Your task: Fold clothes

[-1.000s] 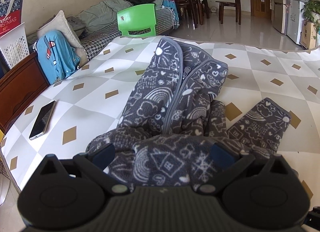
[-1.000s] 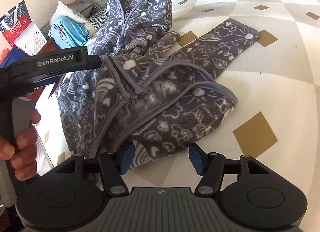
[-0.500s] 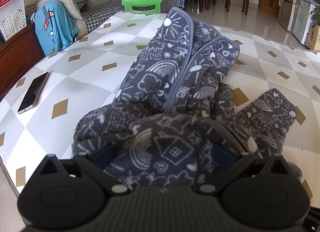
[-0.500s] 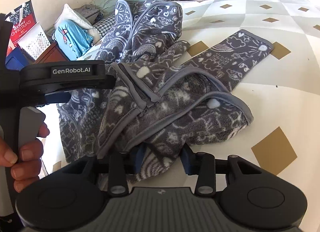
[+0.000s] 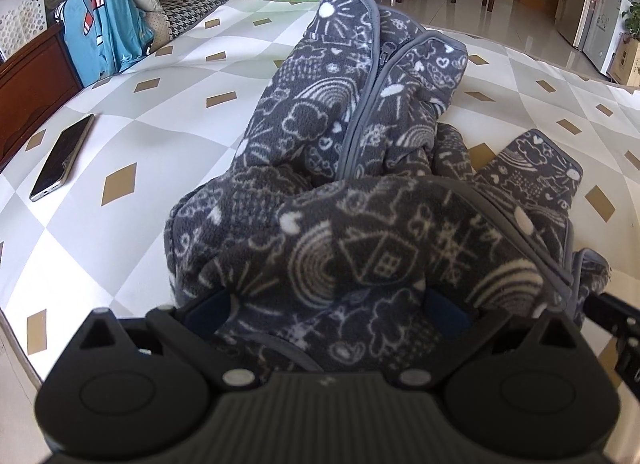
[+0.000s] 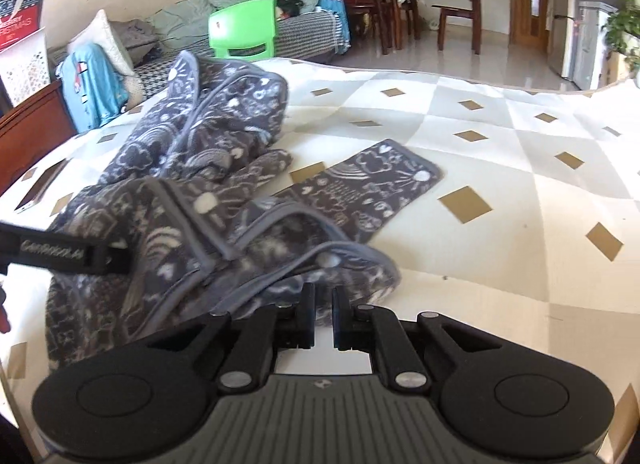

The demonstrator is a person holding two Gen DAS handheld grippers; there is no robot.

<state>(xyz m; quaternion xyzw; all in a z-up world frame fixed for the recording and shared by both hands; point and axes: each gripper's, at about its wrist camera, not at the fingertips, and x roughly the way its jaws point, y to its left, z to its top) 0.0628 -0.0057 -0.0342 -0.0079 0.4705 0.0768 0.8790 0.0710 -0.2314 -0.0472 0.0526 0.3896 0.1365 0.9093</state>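
A grey fleece zip jacket [image 5: 360,136] with white doodle print lies crumpled on a diamond-patterned table [image 5: 168,112]. One sleeve [image 6: 372,184] stretches flat to the right. My left gripper [image 5: 328,304] has its jaws wide apart, and the jacket's hem drapes over and between the fingers. My right gripper [image 6: 323,304] is shut on the jacket's near edge [image 6: 320,264] and holds it a little off the table. The left gripper's body [image 6: 60,254] shows at the left of the right wrist view.
A phone [image 5: 62,158] lies on the table's left side. A green chair [image 6: 244,30], a sofa with clothes and a blue garment [image 5: 104,32] stand beyond the far edge. The table's right half [image 6: 520,168] shows bare cloth.
My right gripper closed on the jacket's near edge and lifted it, tilting the view up. My left gripper pushed further under the hem, which now covers its fingers.
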